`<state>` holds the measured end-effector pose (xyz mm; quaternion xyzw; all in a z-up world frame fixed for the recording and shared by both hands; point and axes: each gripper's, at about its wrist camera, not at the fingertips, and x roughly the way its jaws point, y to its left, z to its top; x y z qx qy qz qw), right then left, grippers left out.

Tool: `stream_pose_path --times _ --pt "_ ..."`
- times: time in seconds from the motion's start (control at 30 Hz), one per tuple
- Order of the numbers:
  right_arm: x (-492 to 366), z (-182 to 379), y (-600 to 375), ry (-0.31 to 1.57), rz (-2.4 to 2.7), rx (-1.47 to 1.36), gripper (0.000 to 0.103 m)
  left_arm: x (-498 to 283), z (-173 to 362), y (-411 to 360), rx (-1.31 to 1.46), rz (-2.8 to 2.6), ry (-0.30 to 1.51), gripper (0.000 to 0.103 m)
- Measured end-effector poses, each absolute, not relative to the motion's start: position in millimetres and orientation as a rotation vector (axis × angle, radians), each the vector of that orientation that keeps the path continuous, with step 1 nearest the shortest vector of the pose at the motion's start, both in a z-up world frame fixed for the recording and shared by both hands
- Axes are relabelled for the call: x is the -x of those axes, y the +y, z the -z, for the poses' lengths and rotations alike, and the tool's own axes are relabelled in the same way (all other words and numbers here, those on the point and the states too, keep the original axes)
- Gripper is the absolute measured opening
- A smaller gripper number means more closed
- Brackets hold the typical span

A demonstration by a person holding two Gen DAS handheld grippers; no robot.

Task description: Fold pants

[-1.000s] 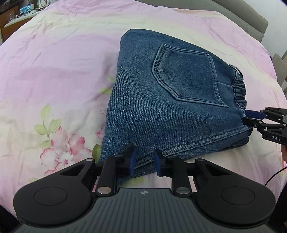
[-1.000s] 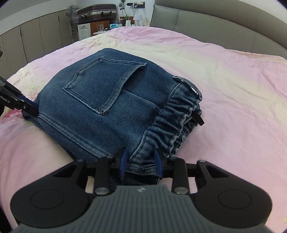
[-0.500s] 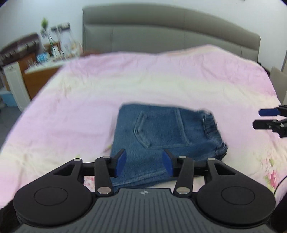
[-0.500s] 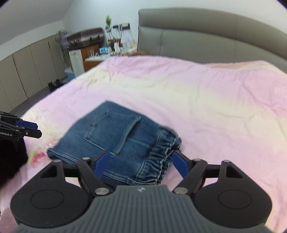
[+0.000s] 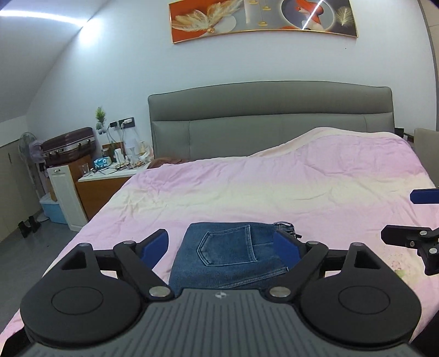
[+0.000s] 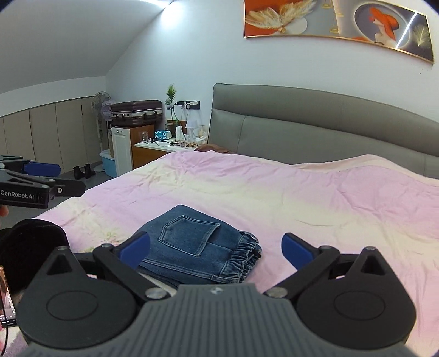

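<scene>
Blue denim pants (image 6: 200, 244): folded into a compact rectangle, back pocket up, elastic waistband at the right edge; lying on the near part of the pink bedspread (image 6: 301, 203).
Left gripper (image 5: 221, 245): raised above the near edge of the pants, blue-padded fingers (image 5: 153, 244) spread wide, holding nothing.
Right gripper (image 6: 216, 247): likewise raised over the pants, fingers (image 6: 297, 250) parted wide, nothing between them.
Grey padded headboard (image 5: 269, 120) at the far end of the bed.
Bedside table (image 5: 107, 178), cluttered, left of the bed.
Dark suitcase (image 6: 137, 112) on a cabinet.
Framed feather picture (image 5: 263, 19) on the wall.
</scene>
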<state>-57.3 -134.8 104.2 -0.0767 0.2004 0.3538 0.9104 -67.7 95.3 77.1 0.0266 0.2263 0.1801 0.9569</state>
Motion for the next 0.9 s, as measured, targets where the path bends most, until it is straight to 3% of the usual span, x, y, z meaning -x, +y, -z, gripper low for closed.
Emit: stream_pose_path --times 0.4,0.9 --pt "118.0 -51.7 -170.7 0.417 -0.537 0.095 0.098 90.5 -11.5 56.9 0.058 -0.406 0.523 0.101" --pt "102.1 -18.5 -175.3 0.512 -0.53 0.028 0.098 83.7 20.6 37.2 0.09 -0.392 0.645 0.101"
